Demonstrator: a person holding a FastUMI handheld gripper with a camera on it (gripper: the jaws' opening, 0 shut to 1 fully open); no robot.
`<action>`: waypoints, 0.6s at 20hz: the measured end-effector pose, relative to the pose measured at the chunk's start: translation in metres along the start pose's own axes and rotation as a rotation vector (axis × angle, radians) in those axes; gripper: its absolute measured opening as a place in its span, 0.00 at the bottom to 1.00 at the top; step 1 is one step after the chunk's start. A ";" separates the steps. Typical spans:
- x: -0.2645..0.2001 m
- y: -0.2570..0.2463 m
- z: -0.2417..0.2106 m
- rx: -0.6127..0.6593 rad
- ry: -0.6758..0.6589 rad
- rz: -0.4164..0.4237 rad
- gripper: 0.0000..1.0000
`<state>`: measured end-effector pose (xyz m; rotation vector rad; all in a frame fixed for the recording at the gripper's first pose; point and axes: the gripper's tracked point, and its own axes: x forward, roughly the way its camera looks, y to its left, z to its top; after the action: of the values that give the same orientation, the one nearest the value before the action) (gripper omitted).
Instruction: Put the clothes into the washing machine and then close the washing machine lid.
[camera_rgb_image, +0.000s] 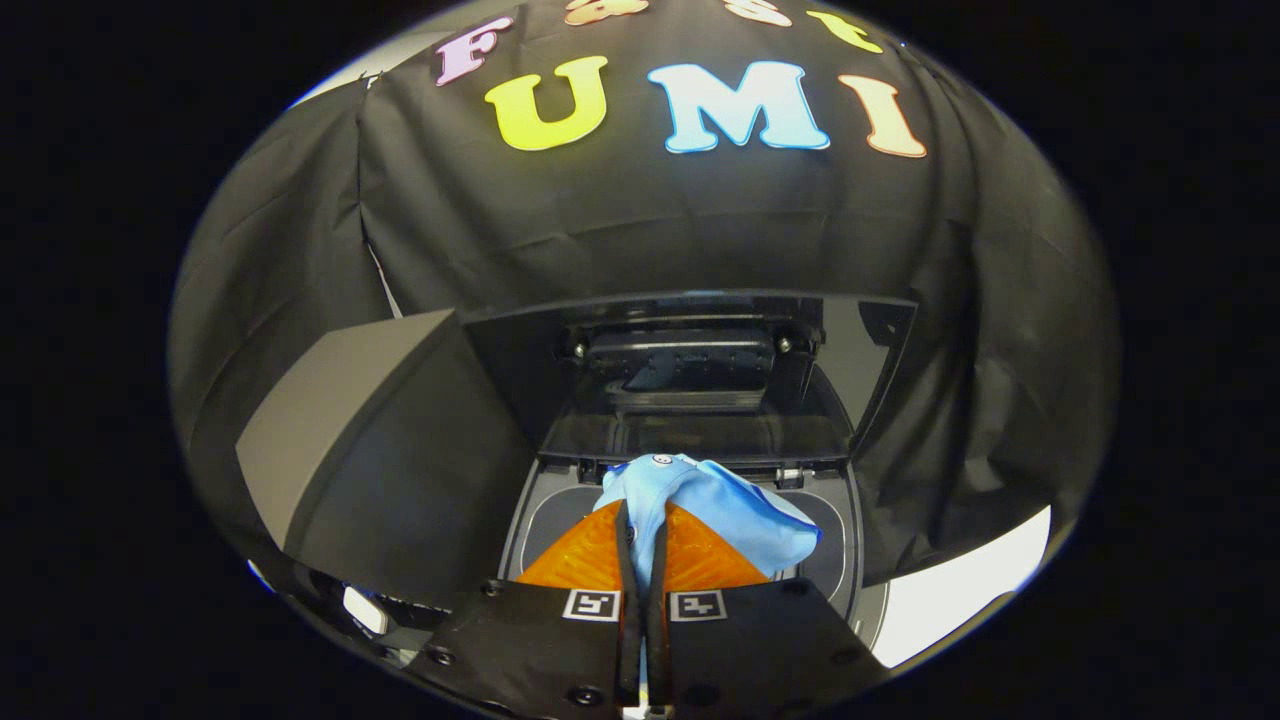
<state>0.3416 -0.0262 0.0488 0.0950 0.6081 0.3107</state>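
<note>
A light blue garment (715, 505) hangs bunched between my fingers, and my gripper (643, 520) is shut on it. The cloth droops to the right of the fingers, above the open top of the washing machine (560, 500). Beyond the fingers the machine's lid (690, 365) stands raised and folded back, its dark glossy panel facing me. The drum opening lies just below and ahead of the garment, mostly hidden by the fingers and the cloth.
A grey box-shaped block (370, 450) stands close to the left of the machine. Black cloth walls hang behind and to both sides. A pale floor patch (960, 590) shows at the right beside the machine.
</note>
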 end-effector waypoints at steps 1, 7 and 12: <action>0.008 -0.002 -0.004 -0.004 0.008 -0.005 0.04; 0.049 -0.019 -0.023 -0.029 0.048 -0.042 0.04; 0.076 -0.026 -0.046 -0.016 0.088 -0.067 0.04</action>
<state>0.3804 -0.0270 -0.0350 0.0453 0.6947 0.2554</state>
